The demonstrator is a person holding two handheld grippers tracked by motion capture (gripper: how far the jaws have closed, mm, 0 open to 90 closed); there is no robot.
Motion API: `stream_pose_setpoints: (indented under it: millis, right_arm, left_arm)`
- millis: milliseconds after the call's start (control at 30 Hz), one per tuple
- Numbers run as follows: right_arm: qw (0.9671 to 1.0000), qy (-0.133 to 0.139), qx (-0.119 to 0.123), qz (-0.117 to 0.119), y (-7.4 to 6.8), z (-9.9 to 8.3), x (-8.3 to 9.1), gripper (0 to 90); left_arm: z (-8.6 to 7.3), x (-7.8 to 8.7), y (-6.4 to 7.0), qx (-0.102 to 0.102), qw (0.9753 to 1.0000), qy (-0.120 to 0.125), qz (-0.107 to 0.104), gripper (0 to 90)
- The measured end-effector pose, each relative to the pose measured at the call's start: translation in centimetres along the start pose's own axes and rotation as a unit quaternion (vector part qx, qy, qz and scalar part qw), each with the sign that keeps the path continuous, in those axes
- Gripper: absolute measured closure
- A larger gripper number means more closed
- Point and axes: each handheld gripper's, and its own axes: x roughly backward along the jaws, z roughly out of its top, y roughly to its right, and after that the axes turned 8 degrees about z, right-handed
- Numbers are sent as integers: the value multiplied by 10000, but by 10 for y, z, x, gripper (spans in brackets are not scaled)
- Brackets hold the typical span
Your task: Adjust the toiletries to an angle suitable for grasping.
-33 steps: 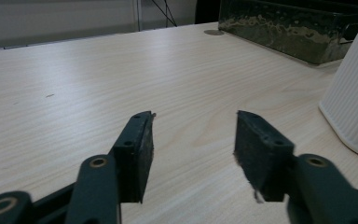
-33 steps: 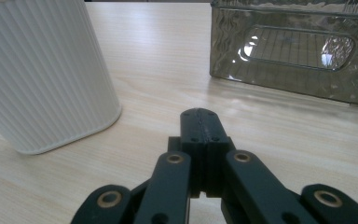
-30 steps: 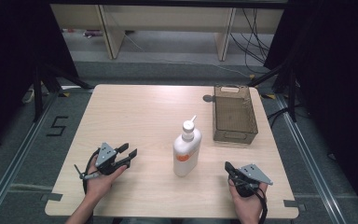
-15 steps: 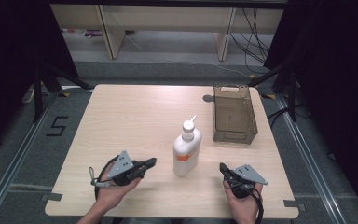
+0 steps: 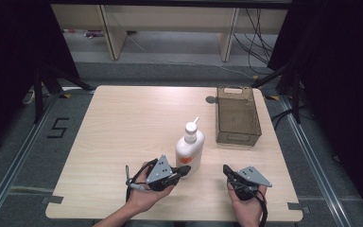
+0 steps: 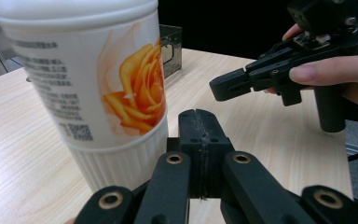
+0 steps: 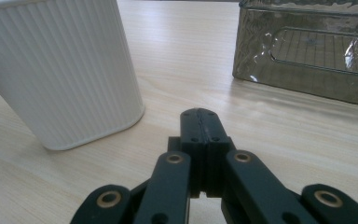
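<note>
A white pump bottle (image 5: 189, 149) with an orange rose label stands upright near the table's front middle. My left gripper (image 5: 185, 171) lies just in front of the bottle's base, jaws shut and empty, tips beside the bottle (image 6: 93, 79). In the left gripper view my left gripper (image 6: 199, 122) points past the ribbed base toward the right gripper (image 6: 226, 84) held in a hand. My right gripper (image 5: 226, 170) sits to the bottle's right, shut on nothing. In its own view the right gripper (image 7: 200, 119) faces the gap between the bottle (image 7: 63, 70) and the basket (image 7: 307, 51).
A brown see-through basket (image 5: 237, 116) stands empty at the table's right rear. The light wooden table (image 5: 123, 127) has its front edge close to both hands. Shelf legs and cables lie on the floor beyond the far edge.
My left gripper has slid right along the front of the table until its tips sit at the bottle's base. The right gripper has barely shifted.
</note>
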Motion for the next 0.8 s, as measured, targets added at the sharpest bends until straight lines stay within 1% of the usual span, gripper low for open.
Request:
stream_pose_setpoints:
  millis: [33,67,100,133,167,200,267,333,367,467,500,533,567,600,633,667,700,733,767,800]
  right_arm:
    - [10000,-22,2,8,0,0,0,900]
    - [10000,16,-31,57,0,0,-1,900]
    - [10000,21,-29,31,-1,0,-1,900]
    - [9999,37,-80,89,-1,0,-1,900]
    - [10000,43,-37,47,-1,0,0,900]
    - [10000,17,11,-2,0,1,1,900]
    - [10000,59,-16,23,0,1,0,900]
    - [10000,58,17,21,1,1,0,900]
    - [10000,43,1,5,1,1,0,900]
    - [10000,42,-57,21,0,1,0,900]
    - [10000,35,-6,13,1,1,0,900]
    - [10000,35,-6,13,1,1,0,900]
    - [10000,40,3,14,2,1,1,900]
    - [10000,40,3,14,2,1,1,900]
    - [10000,-16,-70,43,1,1,1,900]
    - [10000,-14,-72,46,1,1,1,900]
    - [10000,-16,-72,46,1,1,1,900]
    - [9999,-6,-114,67,0,1,1,900]
    - [9999,69,-111,89,0,1,0,900]
    - [10000,53,-44,31,1,1,0,900]
  left_arm:
    - [0,-2,0,8,10000,-6,23,896]
    - [1,-2,-1,-14,10000,-40,75,897]
    - [1,-3,-1,-11,10000,-26,87,897]
    - [1,-4,-2,-29,9999,-48,112,897]
    - [1,-4,-2,-29,9999,-48,112,898]
    - [1,-4,-2,-62,9998,-83,154,898]
    - [0,-6,-2,-43,9999,-38,125,898]
    - [0,-5,-3,-5,9999,-32,158,898]
    - [0,-4,-4,-37,9997,-87,214,898]
    - [1,-3,-6,1,9996,-86,255,898]
    - [1,-2,-10,22,9995,-92,300,899]
    - [1,-2,-10,22,9995,-92,300,898]
    - [1,-1,-14,41,9994,-84,337,899]
    - [1,-1,-14,41,9994,-84,337,899]
    - [1,0,-16,58,9992,-113,385,899]
    - [0,2,-22,118,9988,-125,468,899]
    - [0,2,-22,118,9988,-125,468,898]
    - [-1,2,-27,207,9983,-97,530,898]
    - [-1,3,-30,199,9979,-121,599,899]
    - [-1,3,-30,199,9979,-121,599,898]
